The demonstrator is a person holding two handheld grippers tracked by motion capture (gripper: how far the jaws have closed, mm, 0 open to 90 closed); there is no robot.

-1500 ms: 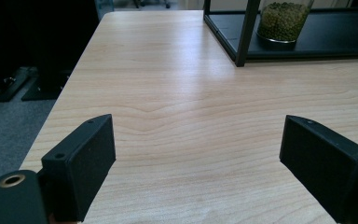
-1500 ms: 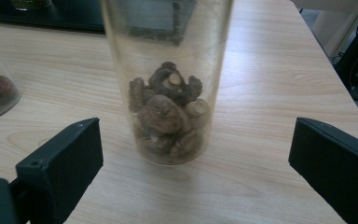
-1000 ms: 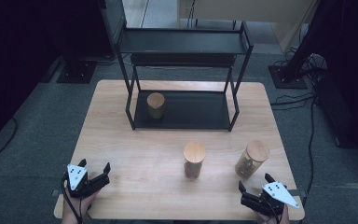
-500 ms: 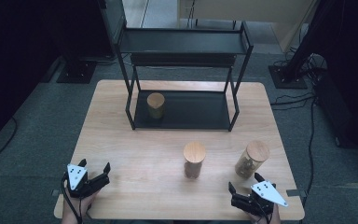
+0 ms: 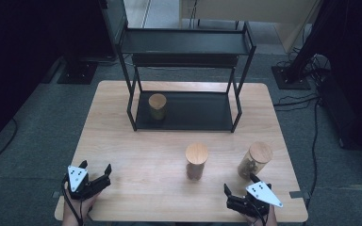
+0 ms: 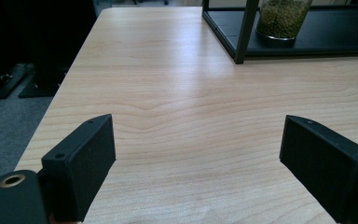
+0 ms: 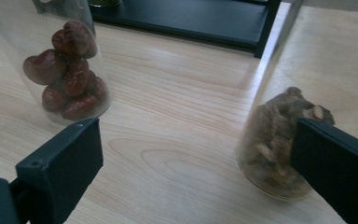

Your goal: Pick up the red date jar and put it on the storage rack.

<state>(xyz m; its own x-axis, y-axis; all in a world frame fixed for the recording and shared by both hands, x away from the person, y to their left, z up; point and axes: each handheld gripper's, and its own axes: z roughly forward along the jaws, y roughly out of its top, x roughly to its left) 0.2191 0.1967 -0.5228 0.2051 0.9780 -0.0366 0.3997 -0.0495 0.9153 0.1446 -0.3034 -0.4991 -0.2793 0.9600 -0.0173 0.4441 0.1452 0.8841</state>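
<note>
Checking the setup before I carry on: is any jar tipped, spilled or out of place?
Nothing stands out. The three jars stand upright with lids on: one with green contents on the rack's bottom shelf, one with red fruit and one with brownish pieces on the table. No spills.

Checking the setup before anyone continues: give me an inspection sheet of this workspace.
Surface: wooden table, bare between the items.
Job's things: jar of red fruit and jar of pale dried pieces, both upright with wooden lids; green-bean jar on the black rack.
Clutter: nothing seen.
Grippers: left gripper and right gripper open, empty, at the near edge.
Cables: bundle on the floor, right.
Surroundings: grey carpet, dark.
</note>
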